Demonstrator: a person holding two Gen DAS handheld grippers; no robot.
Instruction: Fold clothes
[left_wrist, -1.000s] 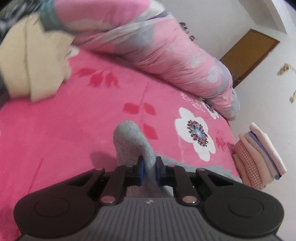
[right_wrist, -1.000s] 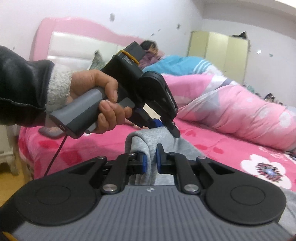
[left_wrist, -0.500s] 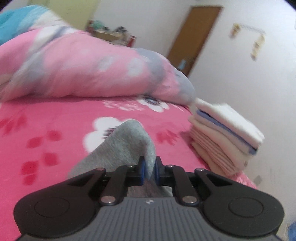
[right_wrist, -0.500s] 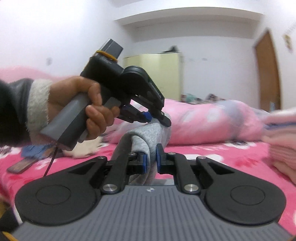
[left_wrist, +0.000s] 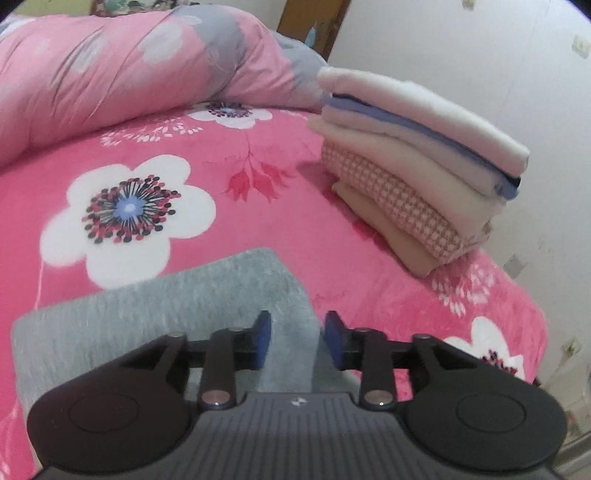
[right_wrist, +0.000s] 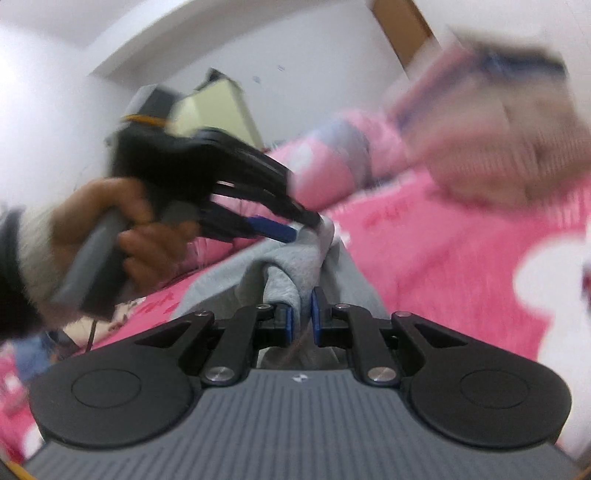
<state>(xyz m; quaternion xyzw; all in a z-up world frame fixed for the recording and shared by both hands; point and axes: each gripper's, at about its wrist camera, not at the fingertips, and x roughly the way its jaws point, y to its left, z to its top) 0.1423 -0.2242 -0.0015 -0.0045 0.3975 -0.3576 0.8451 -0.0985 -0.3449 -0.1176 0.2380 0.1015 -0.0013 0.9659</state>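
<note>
Pink floral blanket (left_wrist: 258, 192), rumpled pink duvet (left_wrist: 110, 70), brown door (left_wrist: 314, 22), white wall (left_wrist: 480, 55).

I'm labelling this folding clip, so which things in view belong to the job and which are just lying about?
Part of the job:
- grey garment, lying on the bed
- left gripper, jaws open over it
- right gripper, jaws closed on a grey fold
- stack of folded clothes

Just lying about:
- pink floral blanket
- rolled pink duvet
- wooden door
</note>
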